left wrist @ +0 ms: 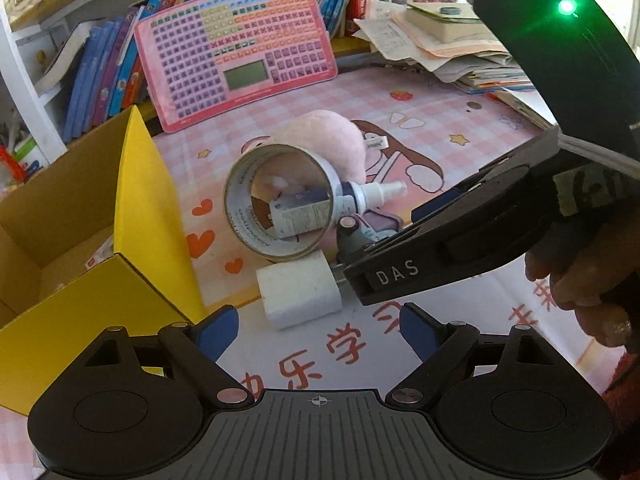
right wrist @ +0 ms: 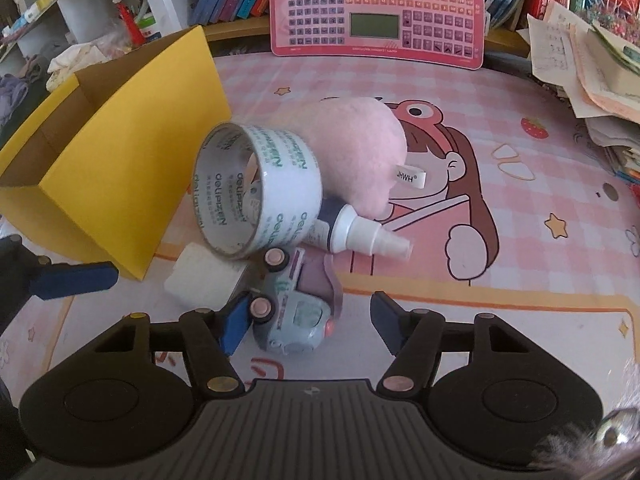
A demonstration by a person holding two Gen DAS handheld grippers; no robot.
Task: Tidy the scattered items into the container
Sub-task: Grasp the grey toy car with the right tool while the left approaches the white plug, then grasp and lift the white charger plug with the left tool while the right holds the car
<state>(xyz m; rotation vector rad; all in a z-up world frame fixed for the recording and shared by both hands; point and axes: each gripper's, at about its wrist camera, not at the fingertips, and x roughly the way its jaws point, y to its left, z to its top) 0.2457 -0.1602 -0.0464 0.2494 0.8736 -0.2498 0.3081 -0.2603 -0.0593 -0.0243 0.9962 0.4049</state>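
A yellow cardboard box (left wrist: 152, 216) (right wrist: 120, 168) stands open at the left. Beside it lie a roll of clear tape (left wrist: 280, 200) (right wrist: 256, 192) on its edge, a white spray bottle (left wrist: 304, 210) (right wrist: 360, 236), a pink plush (left wrist: 320, 136) (right wrist: 360, 148), a white foam block (left wrist: 298, 288) (right wrist: 200, 280) and a grey toy car (left wrist: 372, 228) (right wrist: 296, 316). My right gripper (right wrist: 310, 308) straddles the car; its left pad is at the wheels, the right pad stands off. My left gripper (left wrist: 318, 332) hangs open just short of the foam block, with nothing between its fingers.
A pink button-covered learning pad (left wrist: 236, 48) (right wrist: 376, 8) leans against a shelf of books at the back. A loose pile of papers and books (left wrist: 452, 48) (right wrist: 592, 72) fills the back right. The pink cartoon desk mat (right wrist: 520, 248) lies under everything.
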